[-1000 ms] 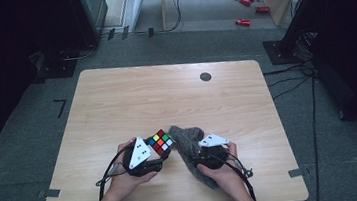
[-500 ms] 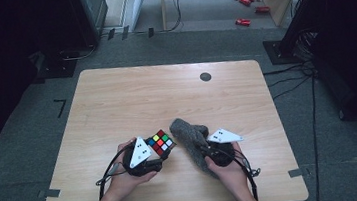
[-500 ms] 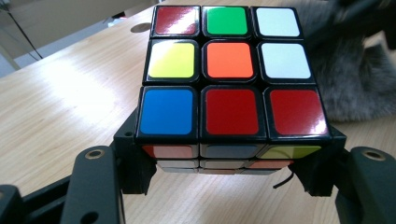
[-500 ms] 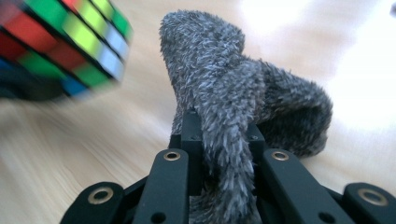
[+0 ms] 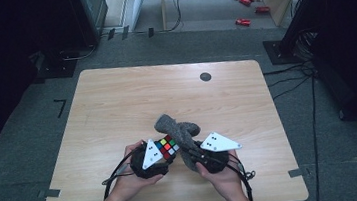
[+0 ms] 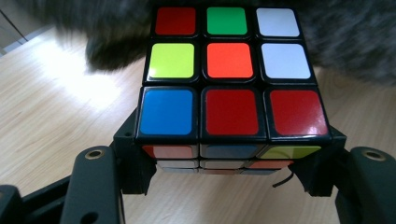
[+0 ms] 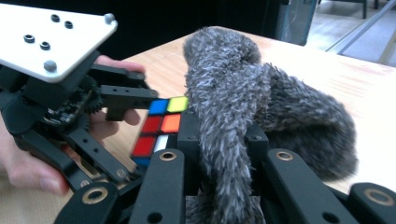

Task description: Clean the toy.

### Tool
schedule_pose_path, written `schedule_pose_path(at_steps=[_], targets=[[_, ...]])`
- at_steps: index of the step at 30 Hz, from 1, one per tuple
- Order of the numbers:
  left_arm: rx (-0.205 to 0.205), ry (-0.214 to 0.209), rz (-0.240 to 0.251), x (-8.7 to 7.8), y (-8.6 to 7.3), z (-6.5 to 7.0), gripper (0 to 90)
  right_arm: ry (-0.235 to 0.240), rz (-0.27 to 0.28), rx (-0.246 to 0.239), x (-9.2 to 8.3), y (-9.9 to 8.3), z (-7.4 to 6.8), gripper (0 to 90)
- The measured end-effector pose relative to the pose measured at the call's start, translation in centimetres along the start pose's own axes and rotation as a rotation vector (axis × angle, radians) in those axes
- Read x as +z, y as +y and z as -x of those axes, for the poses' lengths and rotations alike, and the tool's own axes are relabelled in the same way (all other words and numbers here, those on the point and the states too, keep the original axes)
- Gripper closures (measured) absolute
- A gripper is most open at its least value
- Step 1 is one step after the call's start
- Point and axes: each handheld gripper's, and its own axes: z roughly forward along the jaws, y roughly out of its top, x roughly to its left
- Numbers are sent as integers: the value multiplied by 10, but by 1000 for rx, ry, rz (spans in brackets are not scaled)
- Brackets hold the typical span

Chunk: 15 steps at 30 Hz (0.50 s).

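Now the left claw (image 5: 164, 150) is clamped on a colour cube (image 6: 231, 74); just beside it, the right claw (image 5: 189, 152), just closing, pinches a grey fuzzy cloth (image 7: 229, 107) above the tabletop (image 5: 116, 102).

Legible text, labels, brands, numbers, signs: none in any view. The cube (image 6: 231, 74) carries plain colour stickers with no lettering or logo. The grey plates (image 5: 219, 142) on the claws bear only small dark holes, no print. The bench (image 5: 116, 102) shows bare wood grain and one dark round mark (image 5: 205, 76), unlettered. The red items (image 5: 246, 0) on the floor are too small to read.
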Motion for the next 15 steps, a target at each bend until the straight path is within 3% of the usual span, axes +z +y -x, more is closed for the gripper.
schedule_pose_path(at_steps=[3, 6, 11, 14, 15], targets=[[13, 4, -27, 2, 5, 7, 350, 18, -21, -16, 7, -2, -8, 774], [-2, 1, -52, 3, 9, 10, 351, 20, -33, -35, 13, -4, -15, 781], [-1, 6, -89, 6, 11, 12, 351, 41, -43, -26, 19, -8, -21, 789], [-6, -1, -90, 7, 11, 12, 351, 81, -54, -10, 22, -9, -23, 793], [-19, -6, -85, 7, 11, 10, 351, 116, -56, 9, 23, -9, -23, 804]])
